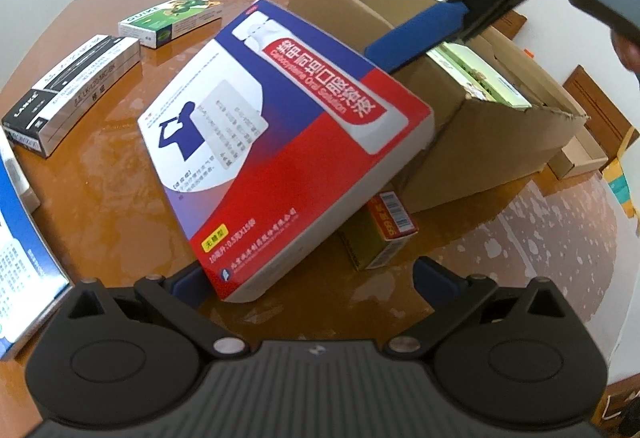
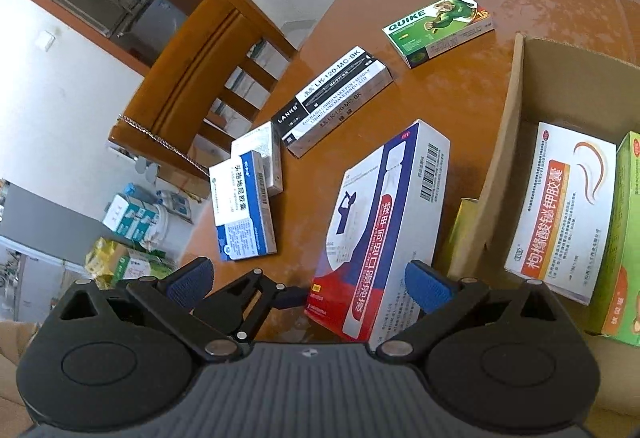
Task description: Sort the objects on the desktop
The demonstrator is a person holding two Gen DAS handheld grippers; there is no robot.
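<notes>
While the brown wooden bench (image 2: 440, 97) bears loose packs, the open cardboard carton (image 1: 480, 141) waits. A red, white and blue medicine box (image 1: 280, 141) leans tilted beside it; both tools, left tool (image 1: 312, 278) and right tool (image 2: 308, 278), are spread, so gripping seems next.

Oral-solution box (image 2: 382, 226) tilted, resting on small box (image 1: 384, 234) beside carton (image 2: 516, 141). Two medicine boxes (image 2: 568, 205) inside carton. Marker box (image 2: 332, 101) and Quike box (image 2: 438, 27) farther back on table (image 2: 448, 85); capsule box (image 2: 244, 205) at left.
</notes>
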